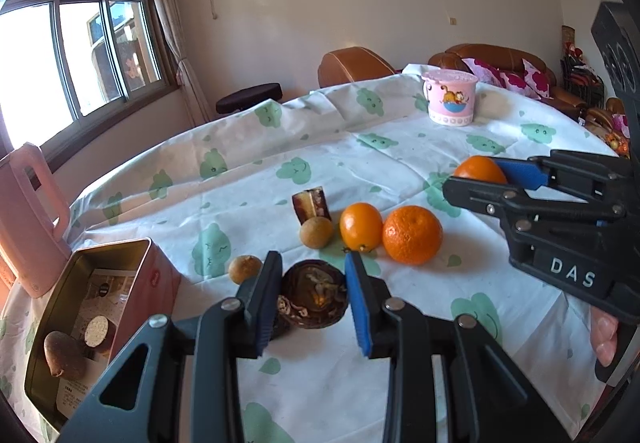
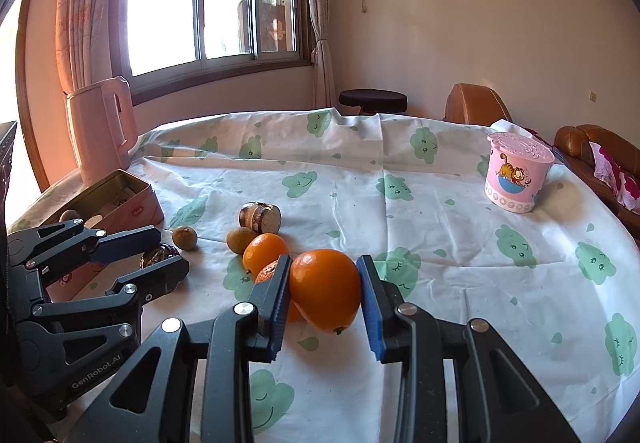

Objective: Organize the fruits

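My left gripper (image 1: 314,303) is shut on a dark brown dried fruit (image 1: 314,293) low over the tablecloth; it also shows in the right wrist view (image 2: 160,257). My right gripper (image 2: 324,293) is shut on an orange (image 2: 325,289), also seen in the left wrist view (image 1: 480,169). On the cloth lie two more oranges (image 1: 412,235) (image 1: 361,226), two small brown round fruits (image 1: 316,231) (image 1: 244,269) and a cut dark fruit piece (image 1: 312,203). An open pink tin (image 1: 132,291) at the left holds a brown fruit (image 1: 64,355).
A pink cartoon cup (image 1: 450,97) stands at the far side of the table. A pink kettle (image 2: 102,123) stands behind the tin by the window. Brown sofas (image 1: 500,61) and a dark stool (image 2: 372,99) lie beyond the table edge.
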Action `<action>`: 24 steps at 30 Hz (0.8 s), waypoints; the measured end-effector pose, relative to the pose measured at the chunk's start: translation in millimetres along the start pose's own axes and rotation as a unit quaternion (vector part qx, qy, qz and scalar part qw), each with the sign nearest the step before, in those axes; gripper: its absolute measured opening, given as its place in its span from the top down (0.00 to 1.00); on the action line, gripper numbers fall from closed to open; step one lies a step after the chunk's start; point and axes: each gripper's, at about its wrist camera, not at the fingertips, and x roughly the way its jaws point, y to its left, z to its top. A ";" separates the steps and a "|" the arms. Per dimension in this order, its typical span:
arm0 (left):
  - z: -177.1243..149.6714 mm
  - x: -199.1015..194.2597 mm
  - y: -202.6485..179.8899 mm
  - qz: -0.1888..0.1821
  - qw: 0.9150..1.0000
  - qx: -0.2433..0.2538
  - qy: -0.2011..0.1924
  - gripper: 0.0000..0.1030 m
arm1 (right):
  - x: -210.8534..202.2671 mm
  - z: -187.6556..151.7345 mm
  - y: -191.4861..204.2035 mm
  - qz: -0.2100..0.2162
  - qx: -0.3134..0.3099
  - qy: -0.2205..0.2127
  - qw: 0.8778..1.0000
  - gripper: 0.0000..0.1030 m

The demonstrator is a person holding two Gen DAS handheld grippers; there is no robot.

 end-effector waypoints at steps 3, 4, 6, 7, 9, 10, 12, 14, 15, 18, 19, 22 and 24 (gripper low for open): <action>-0.3 -2.4 2.5 0.003 1.000 -0.007 -0.006 0.67 | -2.5 -0.1 0.7 0.001 -0.001 -0.007 1.000 0.67; -0.3 -3.2 3.8 0.004 1.000 -0.011 -0.008 0.67 | -3.0 0.0 0.6 0.002 -0.001 -0.008 1.000 0.67; -0.7 -4.5 6.4 0.003 1.000 -0.017 -0.012 0.67 | -4.4 0.1 0.8 0.003 -0.002 -0.012 1.000 0.67; -0.9 -5.4 7.6 0.003 1.000 -0.020 -0.015 0.67 | -5.1 0.0 1.0 0.003 -0.002 -0.014 1.000 0.67; -1.4 -7.2 10.2 0.002 0.999 -0.026 -0.019 0.67 | -6.0 0.2 0.6 0.004 -0.003 -0.016 1.000 0.67; -1.6 -7.8 11.3 0.002 0.999 -0.030 -0.021 0.67 | -6.3 0.1 1.0 0.004 -0.003 -0.017 1.000 0.67; -2.0 -9.0 13.2 0.001 0.999 -0.035 -0.025 0.67 | -7.3 -0.1 1.1 0.004 -0.003 -0.019 1.000 0.67; -2.4 -10.5 15.3 0.000 0.999 -0.041 -0.028 0.67 | -8.5 -0.1 1.2 0.004 -0.004 -0.022 1.000 0.67; -2.6 -11.3 16.4 0.000 0.999 -0.044 -0.030 0.67 | -9.1 -0.1 1.3 0.004 -0.004 -0.024 1.000 0.67; -3.3 -13.4 19.1 -0.001 0.998 -0.051 -0.036 0.67 | -11.5 -0.4 1.6 0.003 -0.005 -0.030 1.000 0.67; -3.4 -14.3 20.2 -0.001 0.998 -0.053 -0.038 0.67 | -12.0 -0.4 1.7 0.003 -0.005 -0.032 0.999 0.67; -4.0 -16.2 23.5 0.000 0.997 -0.061 -0.044 0.67 | -14.4 -0.6 2.5 0.003 -0.008 -0.039 0.999 0.67; -4.6 -17.0 26.2 0.000 0.997 -0.068 -0.045 0.67 | -15.9 -0.7 3.8 0.003 -0.012 -0.043 0.999 0.67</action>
